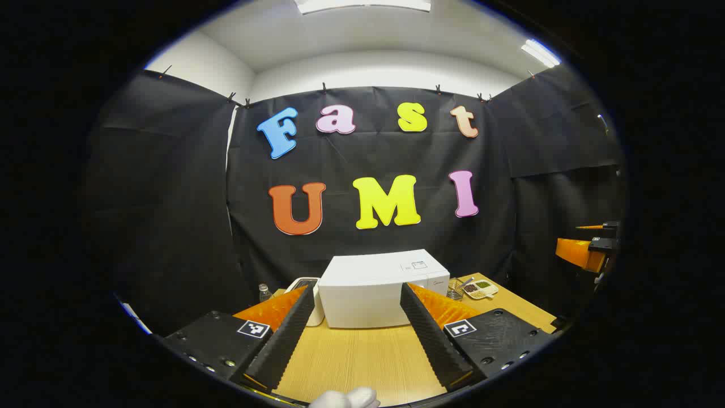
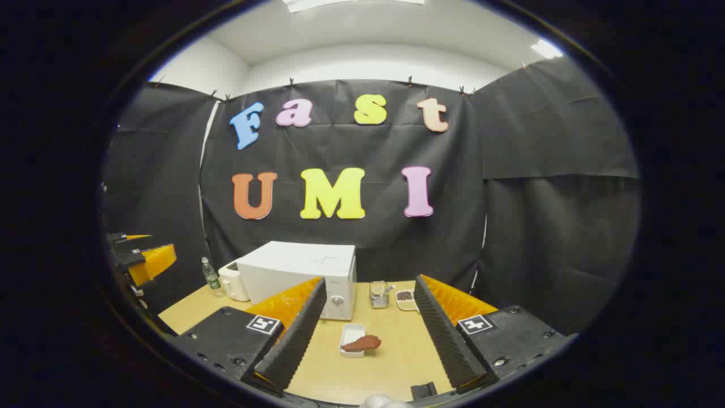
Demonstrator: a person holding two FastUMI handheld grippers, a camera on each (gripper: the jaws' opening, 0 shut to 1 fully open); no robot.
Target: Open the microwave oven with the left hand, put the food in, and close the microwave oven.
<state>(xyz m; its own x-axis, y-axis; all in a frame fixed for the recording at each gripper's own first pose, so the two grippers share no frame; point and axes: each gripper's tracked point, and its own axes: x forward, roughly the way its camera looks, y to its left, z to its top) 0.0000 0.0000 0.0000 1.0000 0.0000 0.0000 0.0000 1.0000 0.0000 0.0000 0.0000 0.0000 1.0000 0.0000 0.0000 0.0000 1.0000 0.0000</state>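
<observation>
White microwave (image 1: pixel 374 289) door closed; left gripper (image 1: pixel 357 331) and right gripper (image 2: pixel 368 334) both spread wide, empty; food (image 2: pixel 362 343) before microwave.

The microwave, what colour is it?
White. The microwave shows best in the right gripper view, where its front with the knob faces the camera.

Black cloth walls (image 2: pixel 555 187), white ceiling with strip lights (image 1: pixel 362 4), pale wooden table (image 2: pixel 396 357).
</observation>
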